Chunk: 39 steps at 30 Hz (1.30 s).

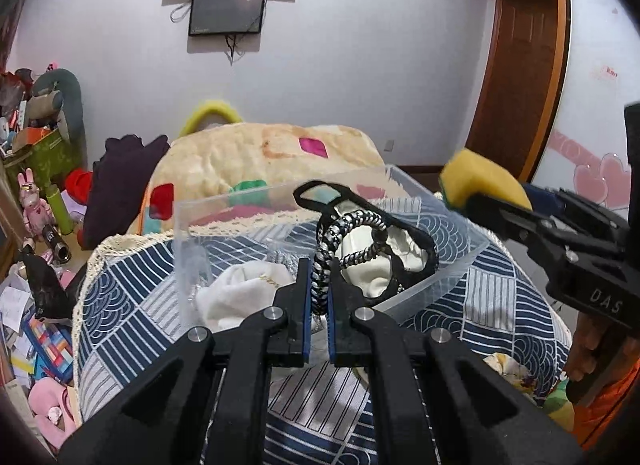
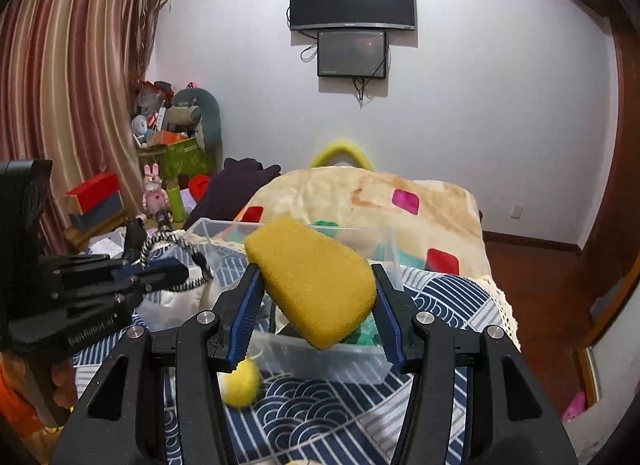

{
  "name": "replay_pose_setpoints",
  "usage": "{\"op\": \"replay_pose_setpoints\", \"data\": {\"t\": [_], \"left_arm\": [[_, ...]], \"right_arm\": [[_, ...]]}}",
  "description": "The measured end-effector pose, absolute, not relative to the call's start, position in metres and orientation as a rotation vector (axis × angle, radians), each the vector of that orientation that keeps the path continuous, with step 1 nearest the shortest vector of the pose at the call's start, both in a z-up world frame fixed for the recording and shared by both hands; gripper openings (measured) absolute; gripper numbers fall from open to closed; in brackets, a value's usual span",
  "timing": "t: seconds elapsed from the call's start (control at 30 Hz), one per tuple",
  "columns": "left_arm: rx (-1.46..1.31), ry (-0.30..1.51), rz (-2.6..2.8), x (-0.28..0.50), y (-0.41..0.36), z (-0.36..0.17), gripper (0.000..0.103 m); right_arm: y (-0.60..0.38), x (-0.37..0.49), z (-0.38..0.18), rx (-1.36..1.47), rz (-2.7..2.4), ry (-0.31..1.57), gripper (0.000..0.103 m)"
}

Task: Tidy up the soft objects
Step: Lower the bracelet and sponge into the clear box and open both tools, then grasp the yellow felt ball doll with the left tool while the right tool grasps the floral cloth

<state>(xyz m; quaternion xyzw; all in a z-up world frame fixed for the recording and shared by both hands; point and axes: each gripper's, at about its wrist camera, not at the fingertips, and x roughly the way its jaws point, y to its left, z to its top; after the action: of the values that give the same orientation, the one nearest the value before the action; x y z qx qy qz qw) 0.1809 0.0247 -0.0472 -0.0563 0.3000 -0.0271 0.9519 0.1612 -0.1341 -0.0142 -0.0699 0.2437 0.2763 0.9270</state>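
Jaws of the left gripper [image 1: 319, 285] are pinching a braided cord [image 1: 322, 265] tight; the right gripper [image 2: 316, 297], part open, is clamping a yellow sponge [image 2: 312, 285]. Both are hanging over the clear bin [image 1: 440, 281], sponge at two o'clock. White cloth [image 1: 240, 289] is lying inside; a yellow ball [image 2: 240, 383] at seven o'clock is waiting outside.

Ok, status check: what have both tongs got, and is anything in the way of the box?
Left tongs shut on braided cord. Right tongs shut on yellow sponge. Both above clear box. Nothing in the way.
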Motion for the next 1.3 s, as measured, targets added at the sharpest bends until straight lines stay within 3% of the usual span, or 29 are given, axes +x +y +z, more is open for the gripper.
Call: {"op": "replay_pose_setpoints", "data": {"t": [0.43,0.77,1.07,1.13,1.3], "left_arm": [[-0.085,0.692,-0.026,0.205,0.025,-0.074,0.007],[-0.052,0.650,-0.028,0.190,0.019,-0.067,0.044],[-0.068,0.597,-0.041,0.164,0.016,-0.050,0.060],[-0.072,0.580,-0.041,0.157,0.015,-0.045,0.064],[-0.078,0.548,-0.053,0.140,0.013,-0.037,0.072]], "right_arm": [[-0.122,0.192,-0.044,-0.185,0.540,0.616,0.049],[-0.119,0.193,-0.054,-0.237,0.523,0.657,0.053],[-0.136,0.185,-0.041,-0.199,0.528,0.631,0.072],[-0.143,0.179,-0.034,-0.160,0.536,0.614,0.080],[-0.155,0.163,-0.018,-0.128,0.526,0.563,0.082]]}}
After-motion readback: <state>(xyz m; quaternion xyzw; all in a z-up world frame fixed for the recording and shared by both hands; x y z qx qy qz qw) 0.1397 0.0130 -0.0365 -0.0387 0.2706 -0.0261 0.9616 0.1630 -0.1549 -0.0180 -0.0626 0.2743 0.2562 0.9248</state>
